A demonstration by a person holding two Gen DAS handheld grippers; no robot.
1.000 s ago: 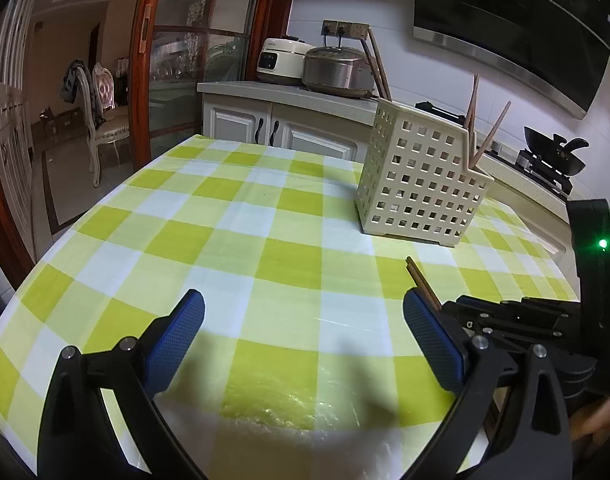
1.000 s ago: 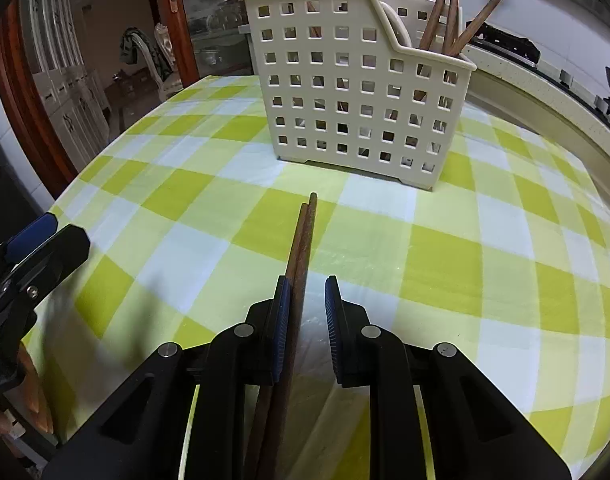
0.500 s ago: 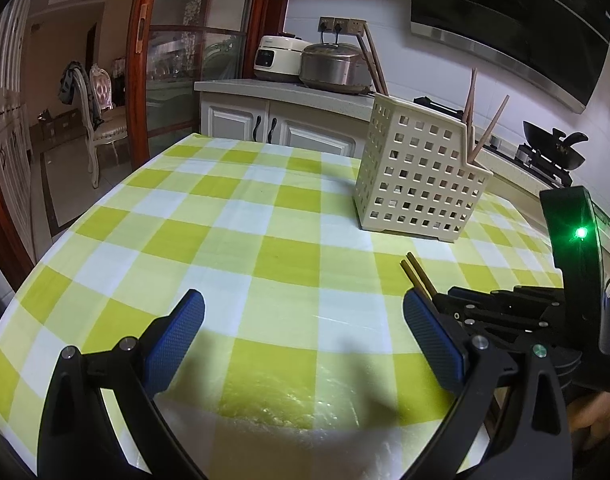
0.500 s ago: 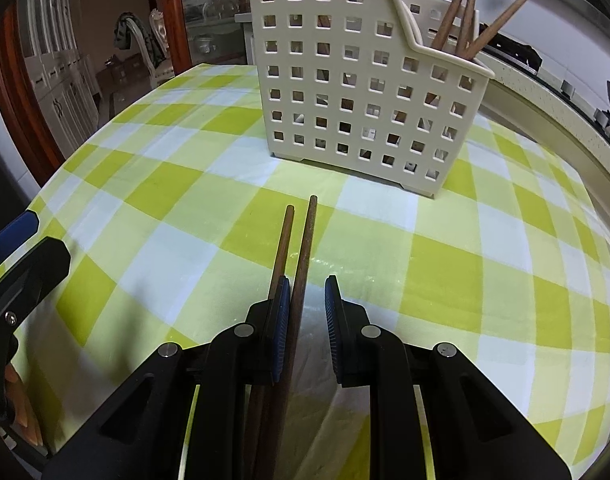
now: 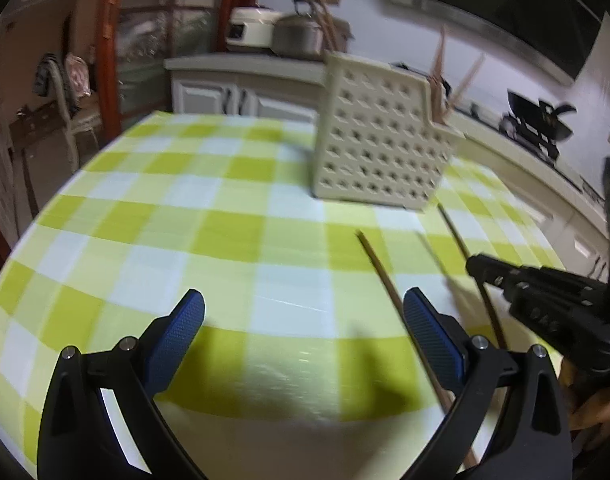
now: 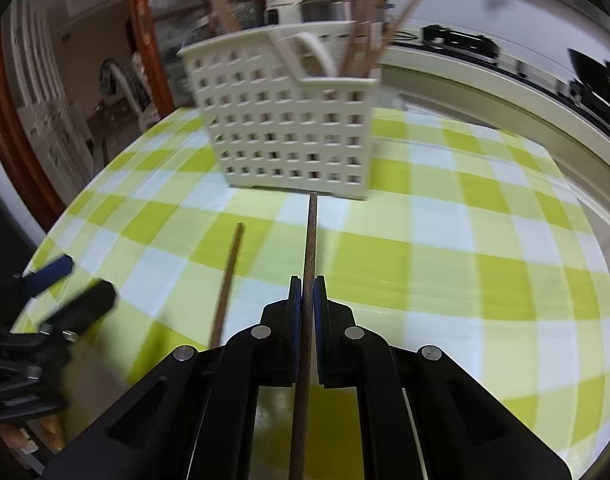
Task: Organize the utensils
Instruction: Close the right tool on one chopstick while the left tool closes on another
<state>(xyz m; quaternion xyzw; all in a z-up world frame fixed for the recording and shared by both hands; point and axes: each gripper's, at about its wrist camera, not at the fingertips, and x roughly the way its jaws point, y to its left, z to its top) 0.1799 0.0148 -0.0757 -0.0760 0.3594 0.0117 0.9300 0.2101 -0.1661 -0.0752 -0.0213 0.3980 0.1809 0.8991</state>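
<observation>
My right gripper (image 6: 307,280) has its jaws closing tight on one brown chopstick (image 6: 311,236). The stick points at the base of the white perforated utensil caddy (image 6: 289,132), its tip raised off the cloth. A second chopstick (image 6: 229,276) lies loose on the checked tablecloth just to its left. Several chopsticks (image 6: 365,28) stand in the caddy's right compartment. My left gripper (image 5: 303,320) hovers open and empty over the cloth, with the loose chopstick (image 5: 385,276) running under its right finger. The right gripper (image 5: 481,264) and its held chopstick (image 5: 457,240) show at the right there.
The round table wears a green-and-white checked cloth (image 5: 165,208). Behind it a counter holds a rice cooker (image 5: 251,32) and a steel pot (image 5: 305,36). A wok (image 5: 541,116) sits on the stove at right. A chair (image 5: 65,92) stands beyond the doorway at left.
The right jaws went from loosely around two chopsticks to clamped on one. That stick has lifted and the other now lies apart to its left. Both grippers have shifted across the table.
</observation>
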